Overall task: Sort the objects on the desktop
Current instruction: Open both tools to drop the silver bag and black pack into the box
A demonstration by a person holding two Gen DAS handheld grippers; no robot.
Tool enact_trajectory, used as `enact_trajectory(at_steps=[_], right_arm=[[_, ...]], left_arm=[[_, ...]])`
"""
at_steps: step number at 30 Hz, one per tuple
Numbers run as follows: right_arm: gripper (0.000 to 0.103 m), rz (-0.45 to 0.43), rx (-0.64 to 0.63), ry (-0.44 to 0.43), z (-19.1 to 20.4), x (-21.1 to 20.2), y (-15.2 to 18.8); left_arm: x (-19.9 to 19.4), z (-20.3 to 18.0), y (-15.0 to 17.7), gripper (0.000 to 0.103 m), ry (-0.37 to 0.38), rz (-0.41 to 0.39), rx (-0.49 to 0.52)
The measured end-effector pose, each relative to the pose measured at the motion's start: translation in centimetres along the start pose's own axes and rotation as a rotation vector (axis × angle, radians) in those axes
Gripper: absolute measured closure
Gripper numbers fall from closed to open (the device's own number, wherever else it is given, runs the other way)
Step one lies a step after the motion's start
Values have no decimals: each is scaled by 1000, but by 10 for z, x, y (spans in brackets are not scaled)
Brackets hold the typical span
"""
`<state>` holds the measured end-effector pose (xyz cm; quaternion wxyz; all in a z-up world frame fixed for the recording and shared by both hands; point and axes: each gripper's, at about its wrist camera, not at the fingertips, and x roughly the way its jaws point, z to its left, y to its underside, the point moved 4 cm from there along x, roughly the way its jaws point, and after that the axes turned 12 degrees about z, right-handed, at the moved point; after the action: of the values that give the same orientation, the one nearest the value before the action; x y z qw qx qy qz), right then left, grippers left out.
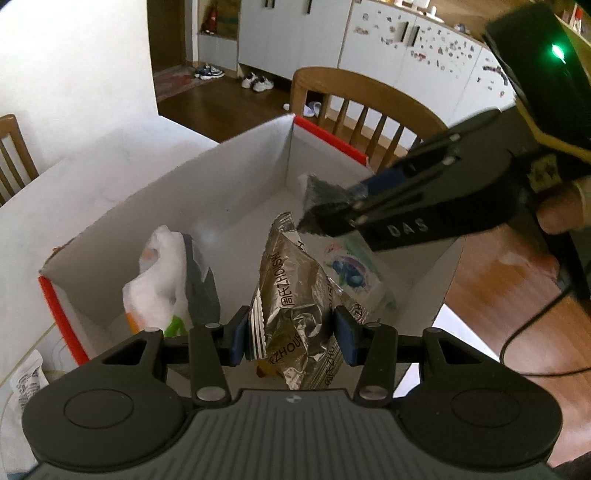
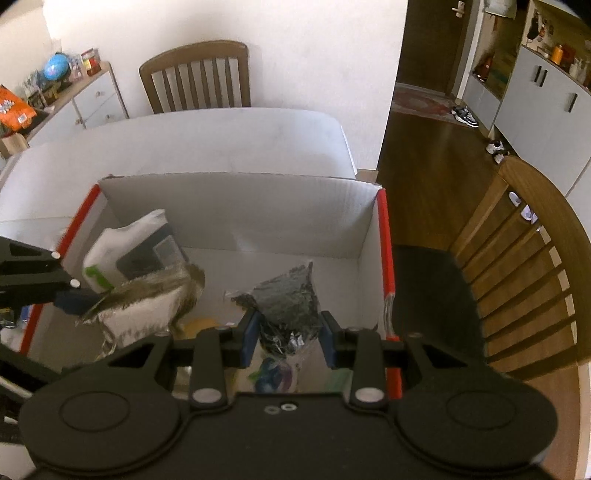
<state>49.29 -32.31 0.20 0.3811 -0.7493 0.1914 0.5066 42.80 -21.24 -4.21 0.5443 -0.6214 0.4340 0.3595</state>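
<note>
A white cardboard box (image 1: 236, 192) with red edges stands open on the white table; its far wall (image 2: 236, 218) shows in the right wrist view. My left gripper (image 1: 293, 338) is shut on a crinkled silver snack packet (image 1: 291, 295), held over the box. My right gripper (image 2: 290, 338) is shut on a dark grey packet (image 2: 288, 295), also over the box. From the left wrist view the right gripper (image 1: 325, 212) reaches in from the right with the dark packet (image 1: 319, 194). A white pouch with green and orange print (image 1: 159, 284) and a packet with blue print (image 1: 351, 269) lie inside the box.
Wooden chairs (image 1: 362, 110) (image 2: 195, 77) stand at the table's sides. A small printed packet (image 1: 27, 376) lies on the table left of the box. White cabinets (image 1: 295, 33) line the far wall, with shoes (image 1: 256, 81) on the wooden floor.
</note>
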Motion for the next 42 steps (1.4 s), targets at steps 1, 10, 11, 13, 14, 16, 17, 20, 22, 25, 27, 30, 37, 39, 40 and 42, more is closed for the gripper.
enact_trajectory(at_steps=[1, 10, 11, 13, 14, 16, 17, 20, 22, 25, 27, 30, 37, 39, 40, 42], right_arm=[[69, 4, -5, 0, 0, 3, -2], [69, 49, -40, 0, 2, 33, -15], [69, 55, -43, 0, 3, 36, -16], [69, 63, -46, 0, 5, 42, -14], [69, 67, -50, 0, 6, 45, -15], [69, 79, -53, 4, 7, 52, -15], [69, 85, -52, 6, 7, 55, -16], [69, 98, -56, 7, 9, 63, -16], [69, 108, -64, 5, 11, 67, -16], [69, 118, -71, 7, 14, 71, -18], [69, 123, -69, 12, 15, 73, -19], [69, 134, -68, 16, 14, 75, -21], [65, 141, -62, 20, 13, 73, -20], [63, 137, -61, 25, 13, 71, -19], [63, 135, -60, 22, 13, 71, -19], [60, 128, -61, 19, 13, 67, -17]], left_arm=[[3, 0, 0, 57, -3, 8, 4], [14, 5, 5, 57, -4, 66, 24], [15, 4, 6, 57, -2, 69, 24], [15, 4, 6, 56, -3, 74, 27], [16, 4, 7, 56, 0, 79, 29], [18, 3, 6, 56, -1, 88, 35], [19, 3, 6, 56, -1, 92, 37], [20, 4, 7, 56, 3, 93, 32], [20, 5, 7, 56, 8, 95, 28], [21, 7, 8, 56, 13, 96, 22], [21, 7, 6, 56, 15, 94, 19], [22, 7, 5, 55, 16, 90, 18], [24, 7, 1, 48, 14, 95, 10], [23, 6, 1, 37, 17, 87, 5], [22, 6, 1, 32, 21, 80, 2], [19, 5, -1, 29, 23, 62, 0]])
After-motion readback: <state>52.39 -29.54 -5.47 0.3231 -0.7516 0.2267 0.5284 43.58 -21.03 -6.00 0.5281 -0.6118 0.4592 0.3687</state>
